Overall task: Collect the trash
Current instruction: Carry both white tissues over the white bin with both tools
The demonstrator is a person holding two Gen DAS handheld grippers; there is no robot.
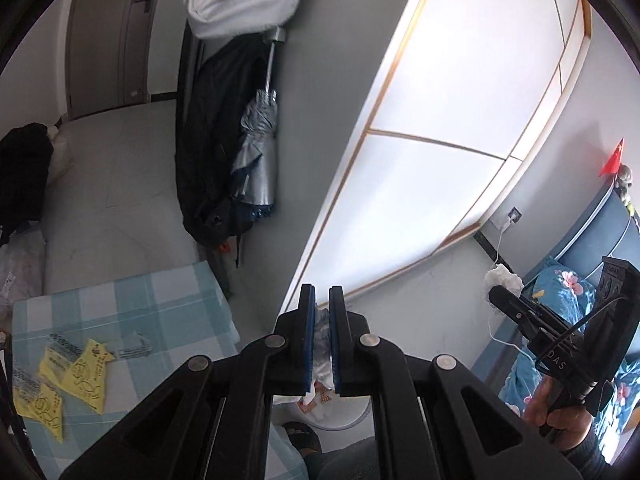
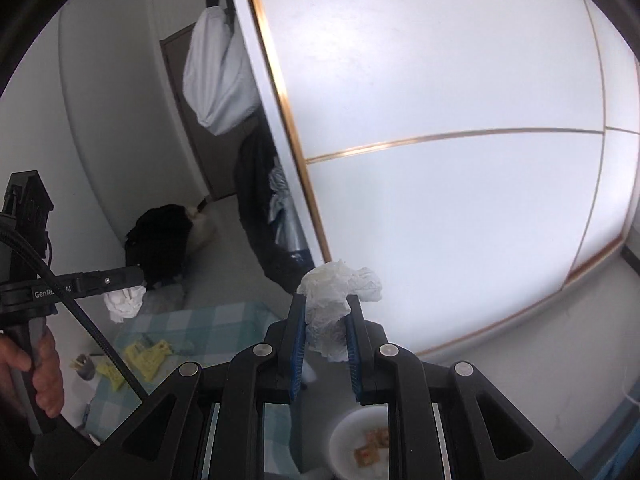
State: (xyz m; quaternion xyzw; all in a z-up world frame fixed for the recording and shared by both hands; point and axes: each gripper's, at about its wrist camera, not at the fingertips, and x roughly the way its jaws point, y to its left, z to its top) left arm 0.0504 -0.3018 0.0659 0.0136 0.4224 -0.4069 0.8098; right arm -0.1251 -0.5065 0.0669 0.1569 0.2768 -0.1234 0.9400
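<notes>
Closest in, each gripper is clenched on its own wad of crumpled white tissue, two wads in all. The left gripper (image 1: 322, 300) has its jaws nearly together, with the first tissue wad (image 1: 323, 350) squeezed thin between the blue pads (image 1: 309, 344) and bulging out behind them toward the camera. The right gripper (image 2: 326, 312) stands a little wider on the second tissue wad (image 2: 334, 294), which fills the gap and billows out past the fingertips. Both wads look feather-light, soft and easily crushed, not slippery; I judge a pinch across the bulk of the crumple holds best, since a loose flap could tear or slip free. Below and behind the fingers sits one white bin (image 2: 352, 440) with a few orange wrappers (image 2: 370, 446) lying in it, the likely place for the tissue. To the left of the fingers is one table with a blue checked cloth (image 1: 160, 304), carrying about four yellow paper scraps (image 1: 86, 376), probably more trash to gather. Ahead of the fingers rises one white cupboard door with gold trim (image 1: 440, 152); left of it hang one folded grey umbrella (image 1: 256, 160) and a dark coat (image 1: 208, 140), and at the far right one small red flag (image 1: 612, 160).
</notes>
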